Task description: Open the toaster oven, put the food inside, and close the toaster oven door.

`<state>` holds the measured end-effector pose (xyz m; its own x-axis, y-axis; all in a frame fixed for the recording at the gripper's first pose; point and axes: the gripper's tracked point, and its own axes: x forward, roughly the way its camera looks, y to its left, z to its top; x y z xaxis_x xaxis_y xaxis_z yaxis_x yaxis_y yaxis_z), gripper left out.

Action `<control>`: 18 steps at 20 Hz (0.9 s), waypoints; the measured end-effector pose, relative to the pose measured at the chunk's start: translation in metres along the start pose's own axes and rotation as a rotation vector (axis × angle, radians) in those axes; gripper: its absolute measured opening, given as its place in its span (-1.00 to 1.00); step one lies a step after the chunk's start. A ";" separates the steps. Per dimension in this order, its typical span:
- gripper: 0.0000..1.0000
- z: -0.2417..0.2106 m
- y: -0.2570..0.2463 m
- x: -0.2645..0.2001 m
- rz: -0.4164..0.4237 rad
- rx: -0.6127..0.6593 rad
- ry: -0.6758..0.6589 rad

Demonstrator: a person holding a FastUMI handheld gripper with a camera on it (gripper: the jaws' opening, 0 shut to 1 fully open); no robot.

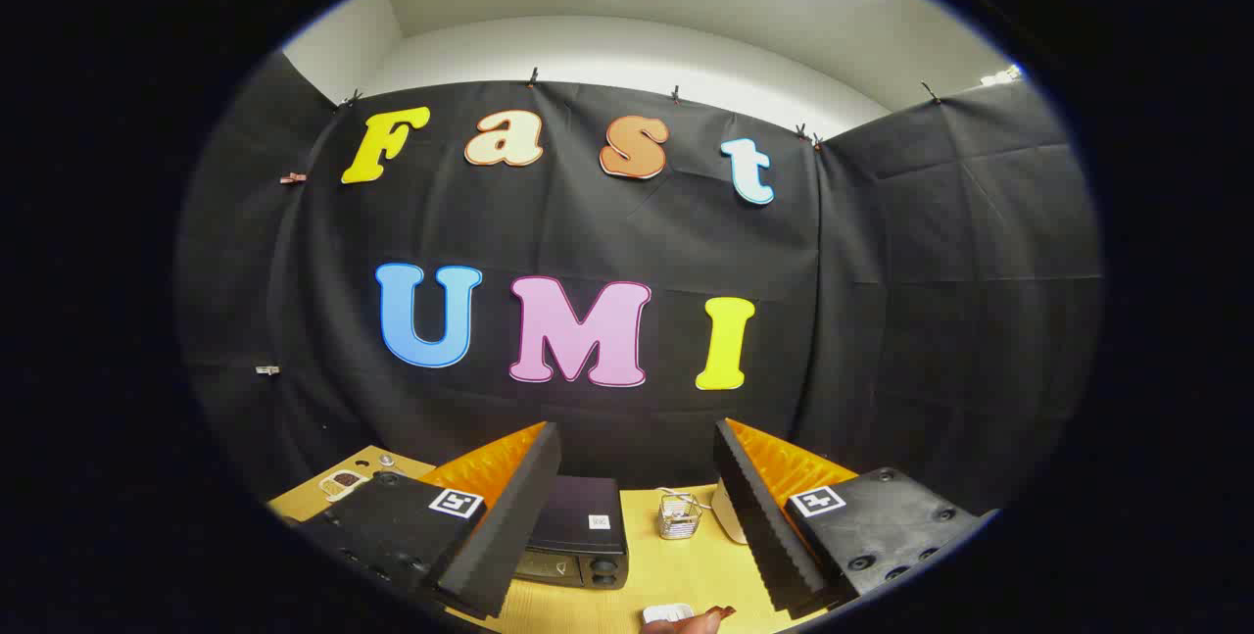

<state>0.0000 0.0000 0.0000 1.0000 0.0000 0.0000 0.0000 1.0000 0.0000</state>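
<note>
My gripper [637, 526] is held high above a wooden table [686, 565] and stands open, with nothing between its fingers. Below, just inside my left finger [509, 516], a black toaster oven [580, 531] sits on the table; its control panel with knobs faces me and its door looks closed. Near my end of the table, between the fingers, a white plate [666, 611] shows with a brown piece of food [720, 612] beside it. A hand [686, 624] reaches in by the plate.
A small wire basket [679, 516] stands on the table to the right of the oven, with a white object [727, 514] next to it by my right finger [759, 516]. A small packet [345, 483] lies at the far left corner of the table.
</note>
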 end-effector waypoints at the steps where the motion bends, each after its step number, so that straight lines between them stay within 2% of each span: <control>1: 0.95 0.000 0.000 -0.001 -0.001 -0.006 -0.004; 18: 0.95 -0.002 0.002 -0.009 -0.009 -0.056 0.000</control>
<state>-0.0090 0.0020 -0.0021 1.0000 -0.0091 -0.0001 0.0090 0.9984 -0.0560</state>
